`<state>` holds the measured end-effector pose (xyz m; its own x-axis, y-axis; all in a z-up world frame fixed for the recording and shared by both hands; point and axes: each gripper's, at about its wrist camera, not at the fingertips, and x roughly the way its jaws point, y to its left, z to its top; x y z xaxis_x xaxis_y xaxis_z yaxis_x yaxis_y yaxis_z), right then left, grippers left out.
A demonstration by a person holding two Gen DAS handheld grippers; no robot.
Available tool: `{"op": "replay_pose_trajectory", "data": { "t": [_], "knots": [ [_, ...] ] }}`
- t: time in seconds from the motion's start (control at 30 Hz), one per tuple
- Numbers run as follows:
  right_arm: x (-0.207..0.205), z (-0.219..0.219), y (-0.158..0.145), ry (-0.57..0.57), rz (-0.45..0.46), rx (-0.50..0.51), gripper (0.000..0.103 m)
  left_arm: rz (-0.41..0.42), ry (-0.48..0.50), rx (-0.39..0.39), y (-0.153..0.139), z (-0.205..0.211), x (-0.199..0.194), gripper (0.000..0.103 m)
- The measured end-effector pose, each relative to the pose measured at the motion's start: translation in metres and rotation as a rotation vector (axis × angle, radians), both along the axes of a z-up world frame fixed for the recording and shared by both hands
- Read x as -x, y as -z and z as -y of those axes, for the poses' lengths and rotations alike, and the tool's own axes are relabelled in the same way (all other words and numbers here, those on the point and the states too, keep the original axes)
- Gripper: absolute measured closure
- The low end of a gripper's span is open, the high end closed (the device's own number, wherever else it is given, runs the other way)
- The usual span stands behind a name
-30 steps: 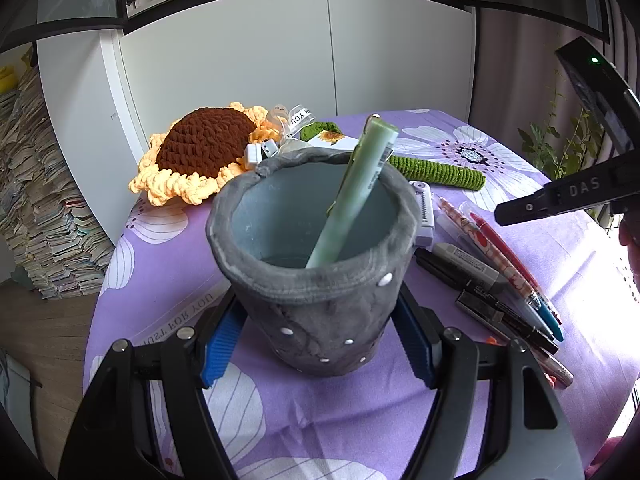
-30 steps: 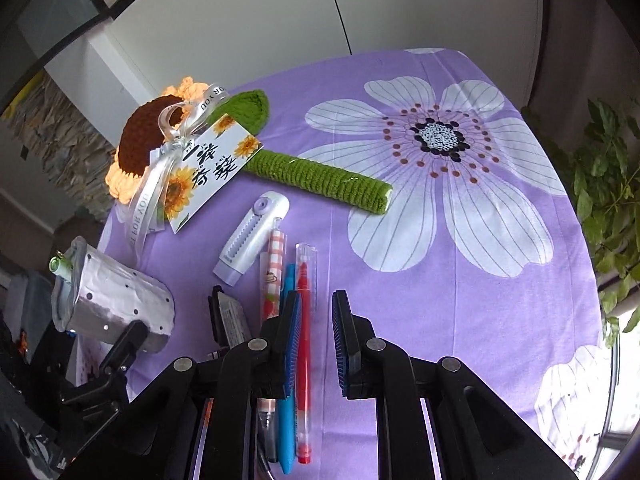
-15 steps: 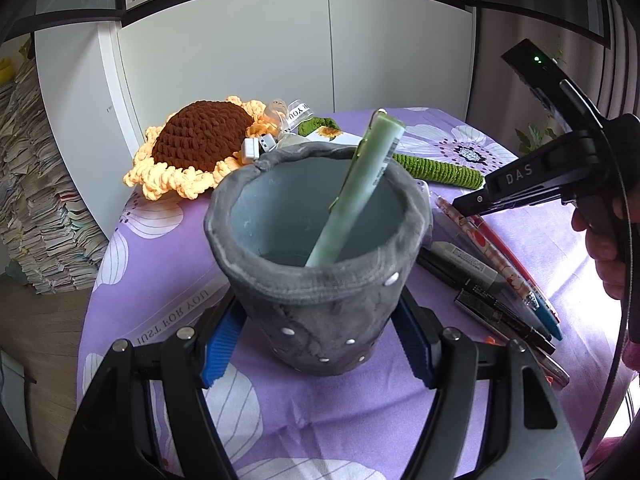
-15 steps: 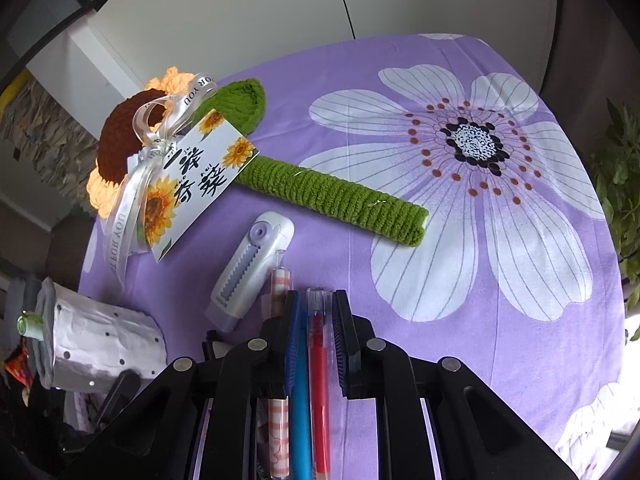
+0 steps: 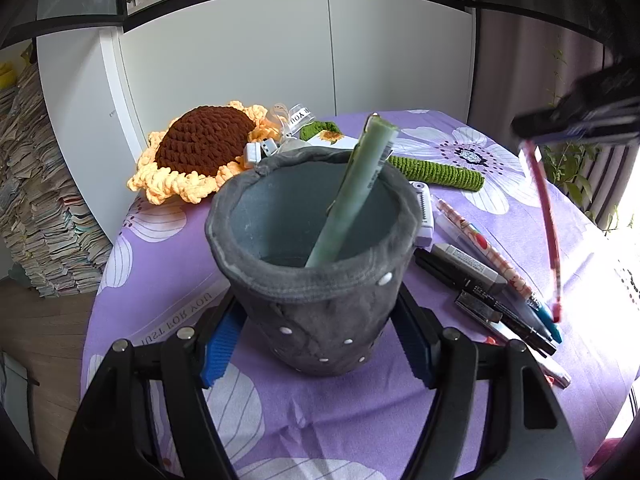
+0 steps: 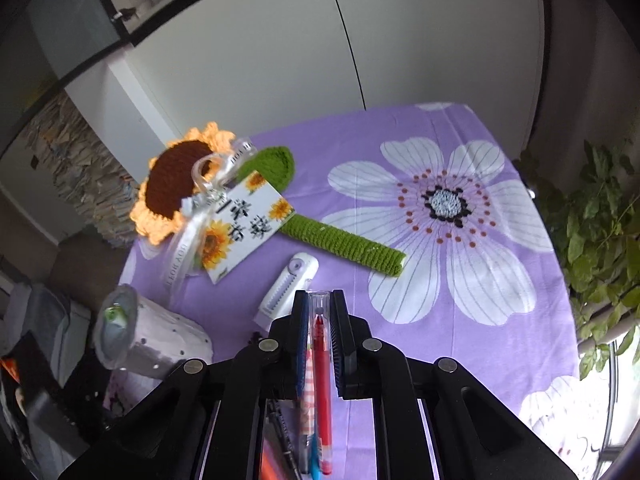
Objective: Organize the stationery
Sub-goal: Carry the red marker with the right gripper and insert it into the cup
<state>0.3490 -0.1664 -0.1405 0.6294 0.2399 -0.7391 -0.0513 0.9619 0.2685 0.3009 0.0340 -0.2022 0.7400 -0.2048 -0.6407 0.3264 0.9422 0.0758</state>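
Note:
My left gripper [image 5: 320,340] is shut on a grey felt pen pot [image 5: 320,264] that stands on the purple flowered tablecloth [image 5: 152,280]. A pale green pen [image 5: 352,196] leans inside the pot. My right gripper [image 6: 320,300] is shut on a red pen [image 6: 322,380] and holds it off the table; in the left wrist view the red pen [image 5: 546,224] hangs down from that gripper [image 5: 576,124] at the right. Several pens and markers [image 5: 480,280] lie in a row right of the pot. The pot also shows in the right wrist view [image 6: 156,340].
A crocheted sunflower [image 5: 200,148] with a green stem [image 5: 436,168] and a card [image 6: 244,228] lies behind the pot. A white correction tape [image 6: 288,284] lies beside the pens. White cupboards stand behind; a plant [image 6: 600,220] stands right of the table.
My right gripper has closed on the red pen and lifted it off the row of pens. The left gripper and pot have stayed put.

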Motion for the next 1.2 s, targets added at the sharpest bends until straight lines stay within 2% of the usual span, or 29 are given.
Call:
{"op": "replay_pose_trajectory", "data": {
  "t": [0.2, 0.33, 0.47, 0.6, 0.67, 1.2],
  "knots": [
    [0.044, -0.018, -0.069, -0.094, 0.219, -0.087, 0.092, 0.002, -0.001, -0.005, 0.0, 0.001, 0.0, 0.032],
    [0.059, -0.047, -0.107, -0.183, 0.365, -0.102, 0.092, 0.003, -0.001, -0.008, 0.0, 0.0, 0.001, 0.032],
    [0.059, -0.072, -0.121, -0.255, 0.434, -0.131, 0.092, 0.002, -0.001, -0.01, 0.0, 0.0, 0.0, 0.032],
    [0.058, -0.094, -0.114, -0.279, 0.505, -0.075, 0.092, 0.0, 0.002, -0.006, 0.0, 0.0, 0.0, 0.033],
    [0.053, -0.1, -0.105, -0.295, 0.499, -0.064, 0.092, -0.002, 0.003, -0.003, 0.001, 0.0, -0.001, 0.033],
    [0.034, -0.093, -0.032, -0.336, 0.236, -0.093, 0.092, -0.003, 0.002, -0.005, 0.001, 0.0, -0.001, 0.033]
  ]
}}
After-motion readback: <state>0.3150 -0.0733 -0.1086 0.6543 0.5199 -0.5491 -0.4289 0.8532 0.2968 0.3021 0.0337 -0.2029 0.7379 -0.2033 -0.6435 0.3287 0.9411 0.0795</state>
